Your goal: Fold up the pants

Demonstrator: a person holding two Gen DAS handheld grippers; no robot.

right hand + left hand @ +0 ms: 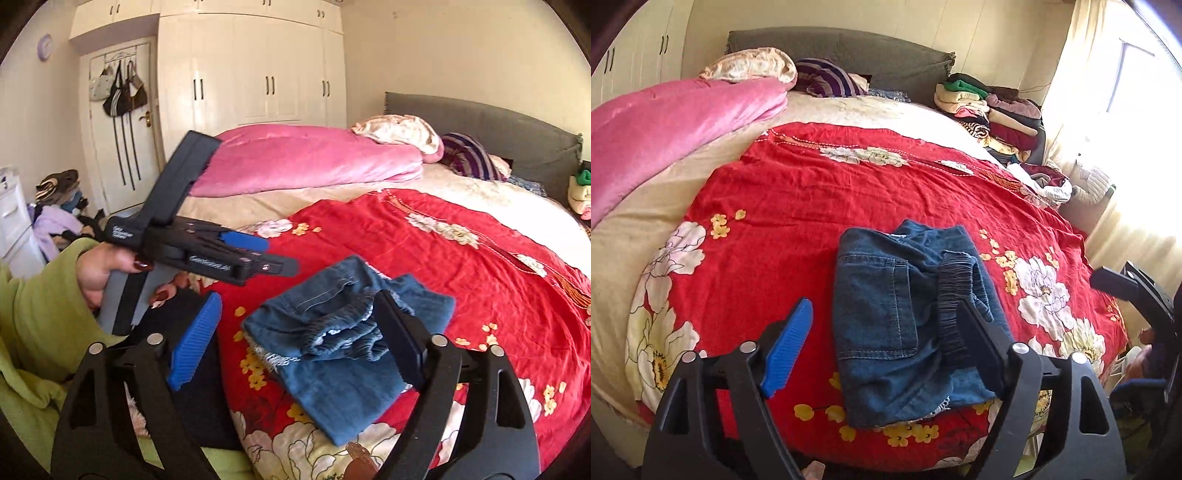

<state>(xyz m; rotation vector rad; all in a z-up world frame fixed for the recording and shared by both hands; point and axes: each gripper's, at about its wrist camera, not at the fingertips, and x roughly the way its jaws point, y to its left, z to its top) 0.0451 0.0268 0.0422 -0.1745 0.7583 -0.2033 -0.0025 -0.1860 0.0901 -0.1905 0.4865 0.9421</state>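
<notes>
Lying folded into a squarish bundle, the pants (905,321) rest on the red sheet (798,206) near the foot of the bed (613,288), back pocket up and the gathered waistband along the right side.

The left gripper (886,343) hangs above them with its jaws wide; nothing sits between the blue pad and the black one, and neither finger seems to touch the denim, though the black finger overlaps the waistband in this view, so contact there is hard to rule out.

From the right wrist, the right gripper (295,332) also stands wide and empty above the near edge of the pants (347,354). The left gripper (258,254) shows here from the side, above the sheet (461,295), held by a hand (99,273) in a green sleeve (40,325).

A pink quilt (665,136) lies along the left of the bed, pillows (753,66) at the grey headboard (842,48), and a stack of folded clothes (990,110) sits by the curtain (1115,122). White wardrobes (251,77) and a door (118,122) with hanging bags stand behind.
</notes>
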